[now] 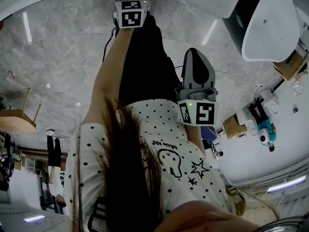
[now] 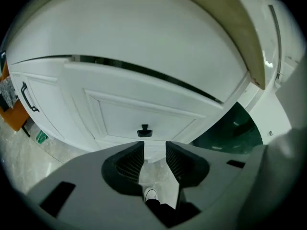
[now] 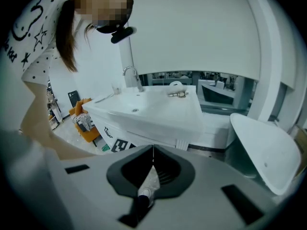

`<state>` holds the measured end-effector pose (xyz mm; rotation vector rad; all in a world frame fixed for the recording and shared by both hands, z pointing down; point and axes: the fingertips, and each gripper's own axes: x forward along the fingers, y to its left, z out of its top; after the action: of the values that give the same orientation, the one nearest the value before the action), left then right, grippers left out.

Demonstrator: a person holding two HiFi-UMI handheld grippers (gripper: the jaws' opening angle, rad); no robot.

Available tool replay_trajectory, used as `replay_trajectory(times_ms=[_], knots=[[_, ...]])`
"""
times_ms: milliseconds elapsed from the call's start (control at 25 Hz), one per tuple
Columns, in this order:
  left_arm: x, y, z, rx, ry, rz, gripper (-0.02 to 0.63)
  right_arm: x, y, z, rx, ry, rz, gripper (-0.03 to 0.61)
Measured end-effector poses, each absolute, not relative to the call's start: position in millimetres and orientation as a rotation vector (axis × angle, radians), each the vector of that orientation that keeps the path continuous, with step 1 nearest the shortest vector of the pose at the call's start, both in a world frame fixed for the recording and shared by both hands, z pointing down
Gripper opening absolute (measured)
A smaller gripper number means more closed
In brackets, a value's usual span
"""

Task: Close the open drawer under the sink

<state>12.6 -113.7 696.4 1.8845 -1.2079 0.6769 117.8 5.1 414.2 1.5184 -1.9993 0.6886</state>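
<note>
In the left gripper view the white drawer front (image 2: pixel 144 114) under the sink fills the middle, with a small black knob (image 2: pixel 144 131) low at its centre. A dark gap (image 2: pixel 144 71) runs along its top edge below the white basin. My left gripper (image 2: pixel 154 158) is just short of the knob, open, with nothing between its fingers. The right gripper view looks from further back at the white sink (image 3: pixel 153 111) and its tap (image 3: pixel 132 76). My right gripper (image 3: pixel 152 153) is shut and empty. The head view shows only each gripper's marker cube (image 1: pixel 131 13).
A cabinet door with a black handle (image 2: pixel 28 97) stands left of the drawer, an orange stool (image 2: pixel 14 116) beside it. Dark glass (image 2: pixel 232 133) lies to the drawer's right. A white tub-like shell (image 3: pixel 266 150) sits right of the sink. The person's dotted shirt (image 1: pixel 164 153) fills the head view.
</note>
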Motion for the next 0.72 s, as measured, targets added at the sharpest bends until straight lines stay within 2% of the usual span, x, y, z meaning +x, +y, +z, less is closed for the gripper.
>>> replay_trajectory(times_ms=[120, 240, 320, 720], knots=[[9, -101, 671, 1.893, -1.222, 0.619, 0.136, 117, 4, 410, 1.522, -2.014, 0.680, 0.012], [0, -101, 641, 1.926, -1.301, 0.579, 0.048, 118, 1, 403, 1.532, -2.037, 0.667, 0.012], [-8, -105, 617, 1.961, -1.357, 0.547, 0.013, 119, -1, 400, 1.541, -2.052, 0.658, 0.012], [-33, -95, 478, 2.094, -1.468, 0.368, 0.005, 115, -15, 361, 1.542, -2.157, 0.554, 0.012]])
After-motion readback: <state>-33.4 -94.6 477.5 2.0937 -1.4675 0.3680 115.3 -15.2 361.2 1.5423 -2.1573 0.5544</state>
